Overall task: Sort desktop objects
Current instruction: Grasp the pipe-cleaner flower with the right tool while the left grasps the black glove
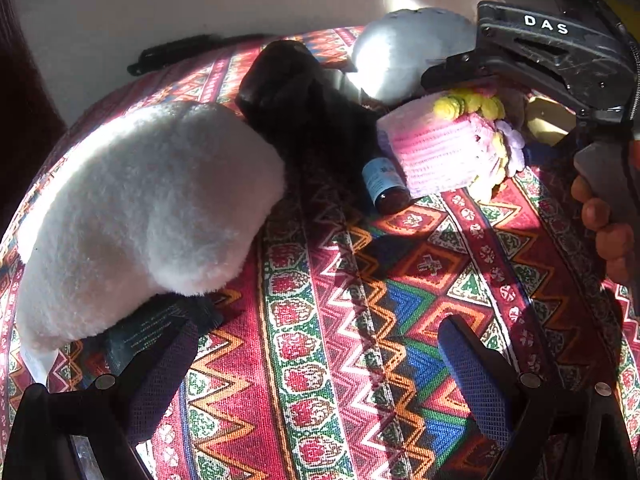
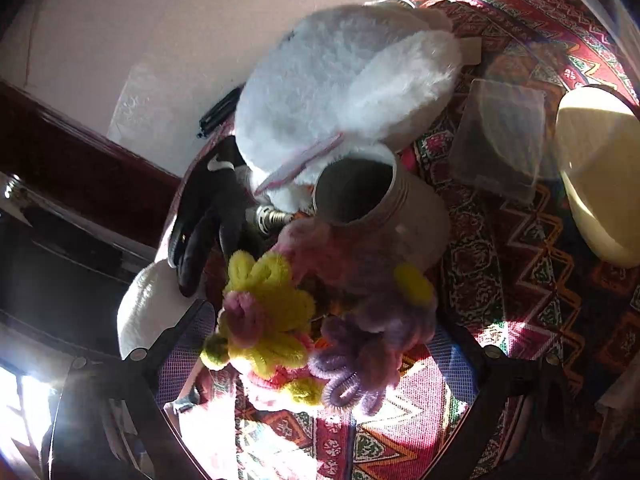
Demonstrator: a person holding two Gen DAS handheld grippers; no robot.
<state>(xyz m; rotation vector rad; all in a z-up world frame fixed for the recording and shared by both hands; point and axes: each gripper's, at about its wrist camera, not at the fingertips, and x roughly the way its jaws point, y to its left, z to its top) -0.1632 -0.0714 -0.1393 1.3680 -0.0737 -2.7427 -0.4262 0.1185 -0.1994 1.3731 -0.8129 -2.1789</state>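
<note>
Between the right gripper's wide-spread fingers sits the pink chenille cake with yellow and lilac flowers, ungrasped, just ahead; the left gripper, open and empty, hangs nearer.

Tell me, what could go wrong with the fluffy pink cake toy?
The right gripper is open around the pink cake toy. The cake's loopy flowers could snag on a finger. The small brown bottle lies touching the cake, so lifting may roll it. The open grey jar stands close behind and might get knocked.
</note>
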